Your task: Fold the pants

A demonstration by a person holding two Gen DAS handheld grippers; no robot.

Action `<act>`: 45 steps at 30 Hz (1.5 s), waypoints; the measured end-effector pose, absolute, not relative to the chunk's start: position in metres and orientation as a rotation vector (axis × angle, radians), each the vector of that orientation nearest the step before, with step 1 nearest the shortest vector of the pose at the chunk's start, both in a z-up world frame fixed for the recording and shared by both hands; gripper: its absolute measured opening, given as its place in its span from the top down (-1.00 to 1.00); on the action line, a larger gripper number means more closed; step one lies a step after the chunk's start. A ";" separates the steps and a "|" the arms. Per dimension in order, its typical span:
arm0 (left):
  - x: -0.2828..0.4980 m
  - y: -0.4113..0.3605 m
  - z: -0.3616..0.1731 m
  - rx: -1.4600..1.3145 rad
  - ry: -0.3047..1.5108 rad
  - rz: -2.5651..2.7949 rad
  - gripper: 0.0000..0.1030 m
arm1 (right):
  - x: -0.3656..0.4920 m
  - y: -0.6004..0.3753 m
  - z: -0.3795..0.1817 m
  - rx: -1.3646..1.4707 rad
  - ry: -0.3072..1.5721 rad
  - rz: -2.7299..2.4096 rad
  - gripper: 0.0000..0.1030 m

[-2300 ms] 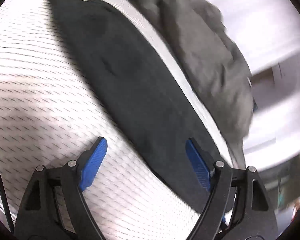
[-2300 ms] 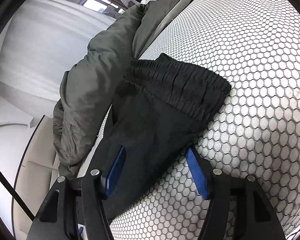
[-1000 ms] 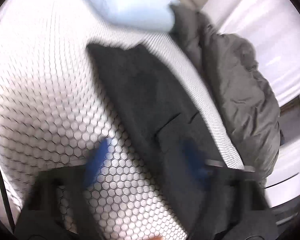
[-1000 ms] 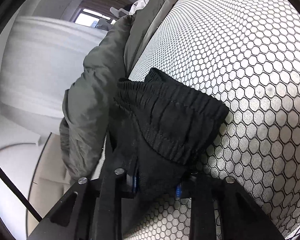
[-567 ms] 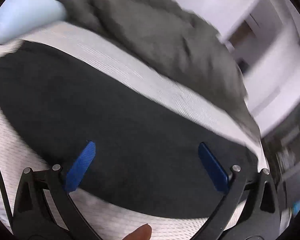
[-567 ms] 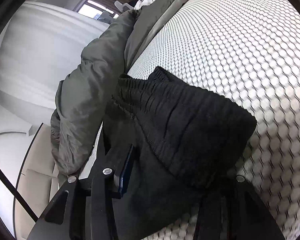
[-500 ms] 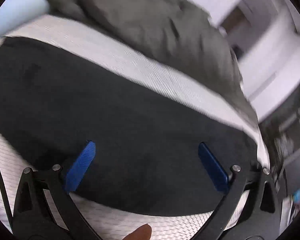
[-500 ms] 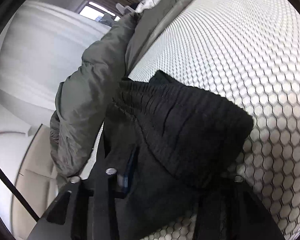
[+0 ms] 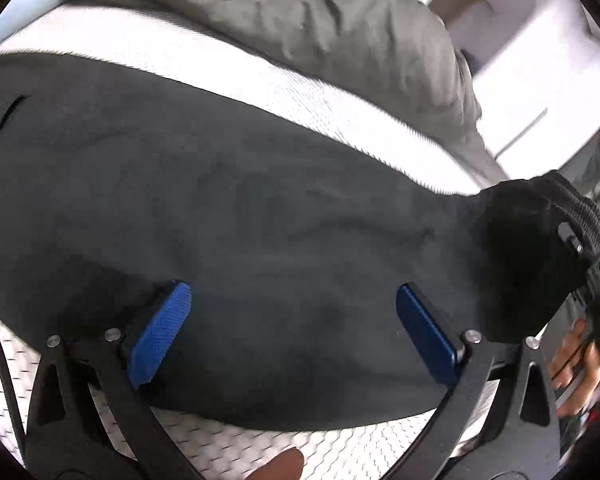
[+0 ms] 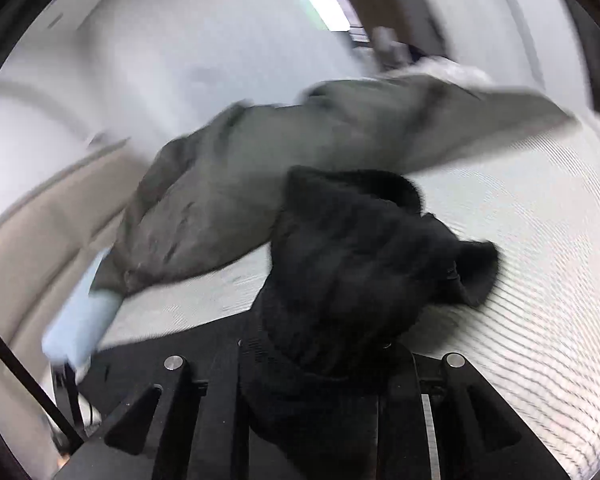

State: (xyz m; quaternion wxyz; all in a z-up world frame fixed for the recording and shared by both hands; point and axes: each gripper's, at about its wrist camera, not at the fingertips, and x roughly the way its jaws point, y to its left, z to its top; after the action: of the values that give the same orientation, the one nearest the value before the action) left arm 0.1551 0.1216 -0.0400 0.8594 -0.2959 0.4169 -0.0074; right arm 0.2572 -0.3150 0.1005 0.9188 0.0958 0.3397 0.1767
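Observation:
Black pants (image 9: pixel 260 208) lie stretched across the white honeycomb mattress (image 9: pixel 340 116). My left gripper (image 9: pixel 292 320) hovers low over the middle of the cloth. It is open, its blue pads (image 9: pixel 160 332) wide apart and nothing pinched between them. At the right edge of the left wrist view my right gripper (image 9: pixel 580 248) holds the bunched waistband end lifted off the mattress. In the right wrist view that black waistband (image 10: pixel 360 272) fills my right gripper (image 10: pixel 312 360) and hides its pads. The jaws are closing on the cloth.
A rumpled grey-green jacket (image 9: pixel 320 32) lies along the far side of the mattress, also in the right wrist view (image 10: pixel 260 184). A pale blue pillow (image 10: pixel 80 320) sits at its end. A person's hand (image 9: pixel 576 356) grips the right tool.
The right gripper has risen and rolled, lifting the waistband off the mattress. The left gripper has swung sideways over the pants and its jaws have spread wider.

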 end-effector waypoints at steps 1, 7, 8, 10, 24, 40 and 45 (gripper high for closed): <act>0.152 0.132 -0.039 -0.639 0.868 -0.008 -0.98 | 0.256 -0.289 0.105 0.150 0.702 0.407 0.58; 0.127 0.186 -0.040 -0.754 0.805 0.053 -0.97 | 0.235 -0.145 0.086 -0.040 0.778 0.701 0.58; 0.121 0.195 -0.040 -0.771 0.790 0.067 -0.98 | 0.233 -0.127 0.077 -0.060 0.803 0.731 0.57; 0.112 0.210 -0.041 -0.798 0.772 0.084 -0.97 | 0.229 -0.093 0.051 -0.111 0.875 0.800 0.51; 0.117 0.200 -0.031 -0.806 0.789 -0.053 -0.97 | 0.202 -0.154 0.045 -0.055 0.849 0.969 -0.58; 0.136 0.155 -0.016 -0.498 0.858 0.008 -0.43 | 0.259 -0.231 0.002 0.056 1.024 0.621 -0.61; 0.194 0.157 -0.010 -0.640 0.856 -0.097 -0.43 | 0.257 -0.242 0.003 0.081 1.035 0.623 -0.62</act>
State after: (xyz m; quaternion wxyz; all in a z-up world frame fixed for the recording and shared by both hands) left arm 0.1942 0.1574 -0.0096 0.8594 -0.3050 0.4077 -0.0463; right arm 0.2573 -0.2424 0.0033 0.8223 0.0379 0.4865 0.2926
